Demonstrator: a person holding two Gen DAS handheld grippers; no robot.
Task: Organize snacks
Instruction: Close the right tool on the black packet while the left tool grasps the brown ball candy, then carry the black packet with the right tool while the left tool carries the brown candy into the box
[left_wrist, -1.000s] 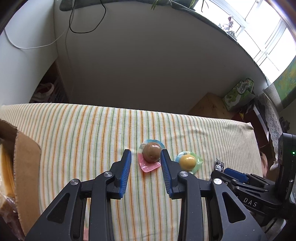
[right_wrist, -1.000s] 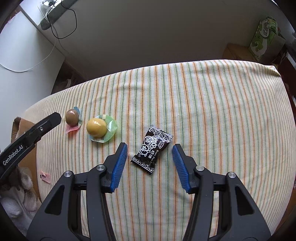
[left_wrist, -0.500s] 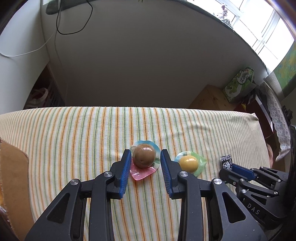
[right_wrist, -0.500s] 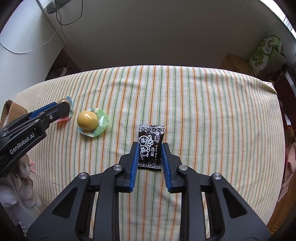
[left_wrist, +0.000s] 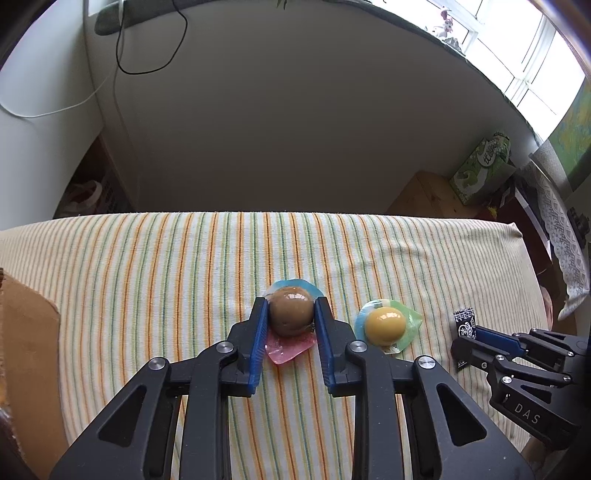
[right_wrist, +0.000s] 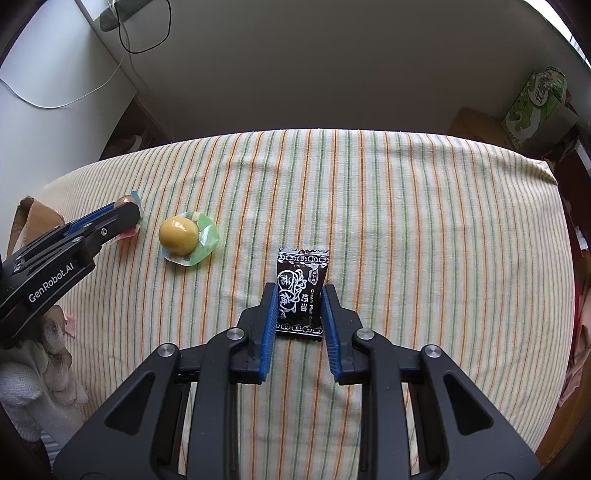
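Note:
My left gripper (left_wrist: 290, 308) is shut on a brown jelly cup (left_wrist: 290, 312) with a pink and blue lid, on the striped cloth. My right gripper (right_wrist: 299, 295) is shut on a black candy packet (right_wrist: 301, 291) lying on the cloth. A yellow jelly cup (left_wrist: 386, 325) with a green lid sits between them, free; it also shows in the right wrist view (right_wrist: 179, 236). The left gripper shows at the left of the right wrist view (right_wrist: 125, 218), the right gripper at the right of the left wrist view (left_wrist: 465, 339).
A cardboard box (left_wrist: 26, 354) stands at the left edge of the striped table (right_wrist: 406, 221). A green tissue box (right_wrist: 535, 103) sits beyond the far right corner. A small pink scrap (right_wrist: 70, 325) lies near the left front.
Both grippers closed in on their snacks: the left around the brown jelly cup, the right around the black candy packet, which turned upright between the fingers.

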